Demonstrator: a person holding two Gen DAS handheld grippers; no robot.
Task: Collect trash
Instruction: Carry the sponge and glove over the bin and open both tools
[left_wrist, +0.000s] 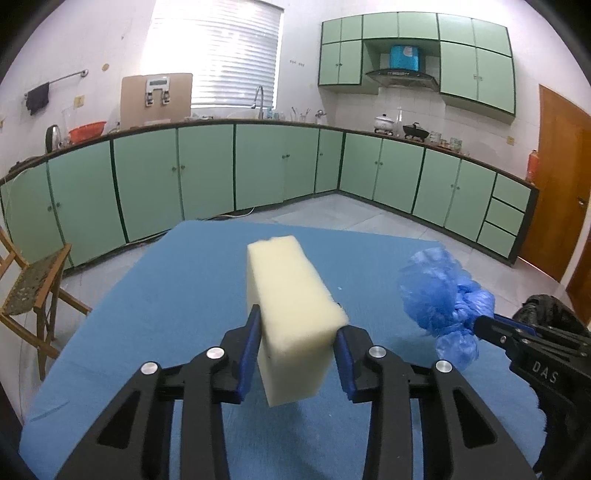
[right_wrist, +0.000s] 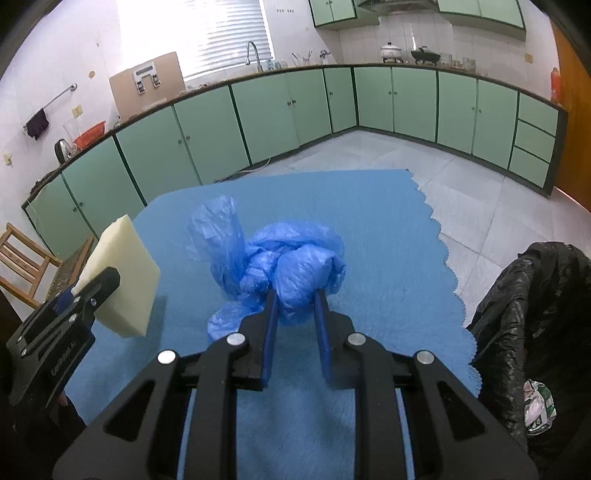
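A cream foam block (left_wrist: 291, 314) is held off the blue cloth-covered table (left_wrist: 177, 295), with my left gripper (left_wrist: 297, 328) shut on its sides. The same block (right_wrist: 118, 280) shows at the left of the right wrist view. My right gripper (right_wrist: 295, 299) is shut on a knotted blue plastic bag (right_wrist: 273, 266), lifted a little above the cloth. In the left wrist view that bag (left_wrist: 443, 299) hangs at the right, beside the right gripper's black body. A bin lined with a black bag (right_wrist: 539, 332) stands at the table's right edge, with a crumpled white and green wrapper (right_wrist: 537, 410) inside.
Green kitchen cabinets (left_wrist: 258, 170) run along the far walls under a counter with a kettle, bowl, tap and pots. A wooden folding chair (left_wrist: 33, 295) stands left of the table. A brown door (left_wrist: 561, 206) is at the right. Grey tiled floor lies beyond the table.
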